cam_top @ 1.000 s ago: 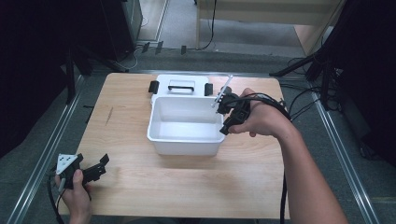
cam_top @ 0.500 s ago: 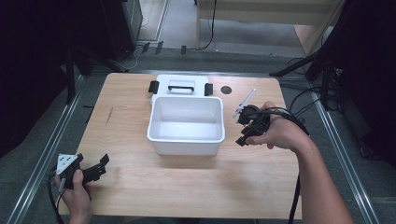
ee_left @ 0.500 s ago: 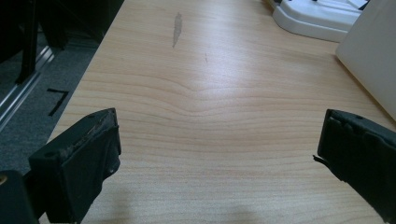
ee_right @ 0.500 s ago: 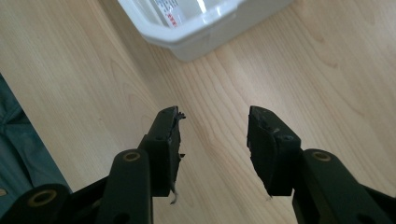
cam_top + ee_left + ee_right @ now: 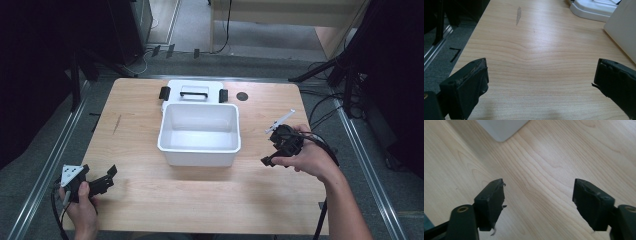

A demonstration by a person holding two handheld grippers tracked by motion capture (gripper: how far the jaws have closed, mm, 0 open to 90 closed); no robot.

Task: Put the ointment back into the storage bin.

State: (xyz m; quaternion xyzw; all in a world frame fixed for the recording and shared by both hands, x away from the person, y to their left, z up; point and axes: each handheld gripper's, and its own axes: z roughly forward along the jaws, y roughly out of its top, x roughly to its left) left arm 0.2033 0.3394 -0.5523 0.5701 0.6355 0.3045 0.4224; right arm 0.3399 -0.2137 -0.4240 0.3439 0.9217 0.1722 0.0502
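A white open bin (image 5: 199,146) stands in the middle of the wooden table (image 5: 150,200), and nothing is visible inside it. Its white lid (image 5: 192,92) with black latches lies flat just behind it. My right gripper (image 5: 272,149) hovers low over the table to the right of the bin. Its jaws have just been opening and stand open, with bare wood between them in the right gripper view (image 5: 539,200). The bin's corner (image 5: 501,128) lies ahead of them. My left gripper (image 5: 106,180) rests at the table's near left corner, open and empty (image 5: 541,82).
A small dark round spot (image 5: 242,96) marks the table right of the lid. A grey smudge (image 5: 518,15) lies on the wood ahead of the left gripper. Metal rails (image 5: 45,165) run along both sides of the table, and cables (image 5: 320,115) lie on the floor at the right.
The right hand has moved from the bin's right rim out to the right, nearer and lower. Its jaws went from nearly shut to open. The left hand stayed still.
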